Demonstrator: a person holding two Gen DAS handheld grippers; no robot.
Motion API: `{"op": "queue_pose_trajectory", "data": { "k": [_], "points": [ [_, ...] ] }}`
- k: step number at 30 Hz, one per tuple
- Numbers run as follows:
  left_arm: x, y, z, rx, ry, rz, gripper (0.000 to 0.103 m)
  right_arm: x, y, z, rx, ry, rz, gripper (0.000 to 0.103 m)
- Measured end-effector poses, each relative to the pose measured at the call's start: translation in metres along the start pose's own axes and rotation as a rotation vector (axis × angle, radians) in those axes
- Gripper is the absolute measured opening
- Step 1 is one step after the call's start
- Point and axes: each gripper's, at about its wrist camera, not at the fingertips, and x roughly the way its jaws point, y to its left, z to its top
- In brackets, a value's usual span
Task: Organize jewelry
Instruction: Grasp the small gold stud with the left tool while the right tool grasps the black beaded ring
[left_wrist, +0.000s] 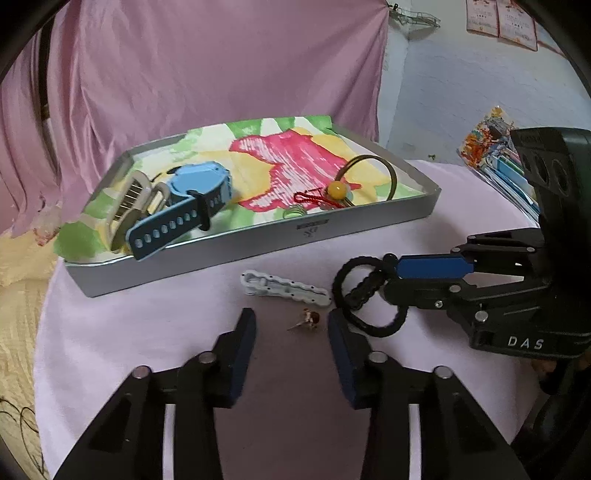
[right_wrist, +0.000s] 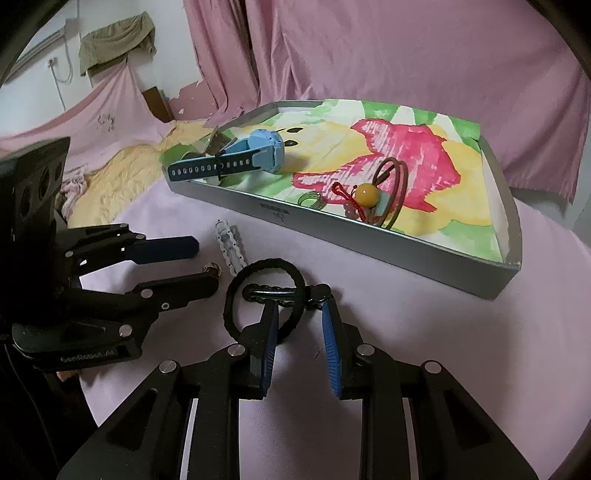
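A grey tray (left_wrist: 258, 242) lined with a flowered cloth holds a blue watch (left_wrist: 201, 184), a metal watch band (left_wrist: 127, 203), a brown hair tie with a yellow bead (left_wrist: 337, 190) and a green ring (left_wrist: 294, 212). On the pink table in front of it lie a white hair clip (left_wrist: 284, 288), a small brown earring (left_wrist: 309, 319) and black hair ties (left_wrist: 364, 295). My left gripper (left_wrist: 291, 321) is open, its fingers on either side of the earring. My right gripper (right_wrist: 301, 314) is open, straddling one strand of the black hair ties (right_wrist: 264, 266).
The pink tablecloth (left_wrist: 147, 325) covers a round table whose edge curves away at the left. A yellow blanket (right_wrist: 110, 181) lies beyond that edge. Colourful packets (left_wrist: 491, 155) sit at the far right. Pink drapes (left_wrist: 184, 74) hang behind the tray.
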Motion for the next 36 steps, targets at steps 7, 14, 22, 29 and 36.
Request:
{"op": "queue_pose_trajectory", "data": {
  "k": [7,14,22,29,36],
  "points": [
    [0.003,-0.002,0.002,0.001,0.009,-0.003,0.019,-0.001,0.001,0.001,-0.032,0.006,-0.017,0.014],
    [0.000,-0.001,0.001,-0.009,-0.006,-0.012,0.012,-0.003,0.000,-0.002,-0.036,0.007,-0.002,0.005],
    [-0.006,0.003,-0.001,-0.034,-0.045,-0.029,0.011,-0.024,-0.012,-0.007,0.028,-0.091,0.011,0.005],
    [-0.023,0.004,0.006,-0.051,-0.141,-0.043,0.011,-0.042,-0.021,-0.004,0.057,-0.179,0.020,0.005],
    [-0.035,0.012,0.039,-0.110,-0.254,-0.035,0.011,-0.072,-0.046,0.021,0.123,-0.353,-0.042,0.005]
  ]
}}
